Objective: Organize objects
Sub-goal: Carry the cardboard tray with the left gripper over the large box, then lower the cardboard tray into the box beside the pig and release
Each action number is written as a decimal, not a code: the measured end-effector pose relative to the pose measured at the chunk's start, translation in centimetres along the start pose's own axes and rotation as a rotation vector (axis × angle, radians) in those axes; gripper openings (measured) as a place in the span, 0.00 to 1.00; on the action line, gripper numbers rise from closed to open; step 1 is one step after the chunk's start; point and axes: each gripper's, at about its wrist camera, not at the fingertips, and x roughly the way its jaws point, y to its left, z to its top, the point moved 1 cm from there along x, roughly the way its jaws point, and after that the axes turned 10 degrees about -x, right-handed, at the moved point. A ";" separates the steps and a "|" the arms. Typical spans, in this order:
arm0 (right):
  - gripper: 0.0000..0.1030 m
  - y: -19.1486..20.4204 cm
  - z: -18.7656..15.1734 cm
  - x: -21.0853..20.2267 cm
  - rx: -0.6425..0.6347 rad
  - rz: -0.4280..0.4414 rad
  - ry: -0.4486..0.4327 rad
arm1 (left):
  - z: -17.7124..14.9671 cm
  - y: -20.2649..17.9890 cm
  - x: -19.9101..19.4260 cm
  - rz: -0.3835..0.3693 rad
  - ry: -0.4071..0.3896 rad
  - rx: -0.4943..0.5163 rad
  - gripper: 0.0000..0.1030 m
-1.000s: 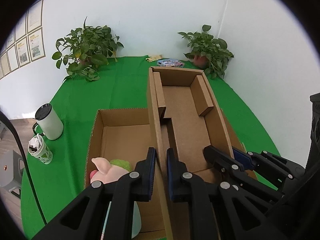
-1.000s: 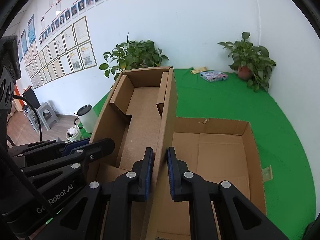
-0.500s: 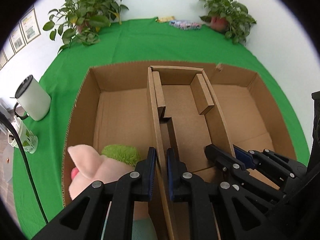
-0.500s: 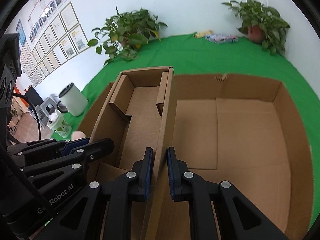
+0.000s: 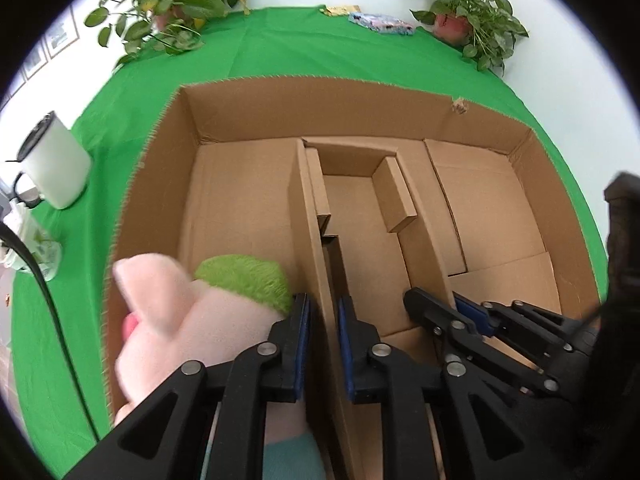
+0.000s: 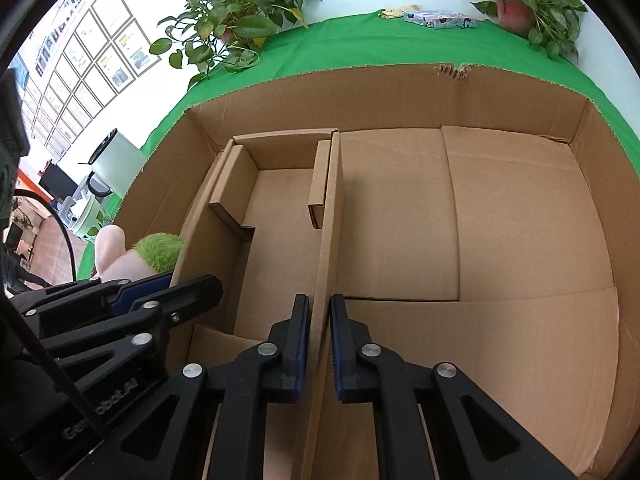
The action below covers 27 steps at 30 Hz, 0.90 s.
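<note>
A small open cardboard box (image 5: 372,216) sits low inside a large open cardboard box (image 5: 320,96) on the green cloth. My left gripper (image 5: 322,344) is shut on the small box's left wall. My right gripper (image 6: 319,344) is shut on its right wall (image 6: 330,216); it also shows in the left wrist view (image 5: 448,308). A pink plush pig with green hair (image 5: 192,312) lies in the large box's near left corner, touching my left gripper's left finger. It also shows in the right wrist view (image 6: 140,256).
A white mug (image 5: 52,168) and a paper cup (image 5: 36,244) stand left of the large box. Two potted plants (image 5: 172,4) (image 5: 468,12) stand at the back. A flat colourful packet (image 5: 380,24) lies near the back edge. The large box's right floor (image 6: 520,240) is bare.
Both grippers have lowered the small box into the large box, from above its rim to well inside its walls. The grip is unchanged and the plush pig now looks closer.
</note>
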 end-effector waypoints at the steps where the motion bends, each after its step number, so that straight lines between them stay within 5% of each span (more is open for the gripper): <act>1: 0.07 0.3 0.1 0.1 -0.008 -0.013 0.002 | -0.1 0.0 -0.6 0.004 -0.018 0.006 0.14; 15: 0.09 2.2 0.5 -0.6 -0.054 -0.092 0.026 | -2.0 2.8 -5.8 0.075 -0.182 0.021 0.14; 18: 0.11 2.5 0.5 -2.6 -0.071 -0.110 -0.039 | -3.0 3.2 -7.9 0.059 -0.242 0.012 0.15; 21: 0.40 2.4 0.1 -6.5 -0.074 -0.112 -0.135 | -4.5 2.9 -10.4 0.059 -0.330 0.047 0.33; 23: 0.55 2.2 -1.2 -9.9 -0.075 -0.131 -0.220 | -6.1 2.7 -12.3 0.102 -0.425 0.060 0.64; 27: 0.73 1.9 -5.5 -16.0 -0.046 -0.141 -0.333 | -10.3 2.1 -16.4 0.100 -0.637 0.064 0.76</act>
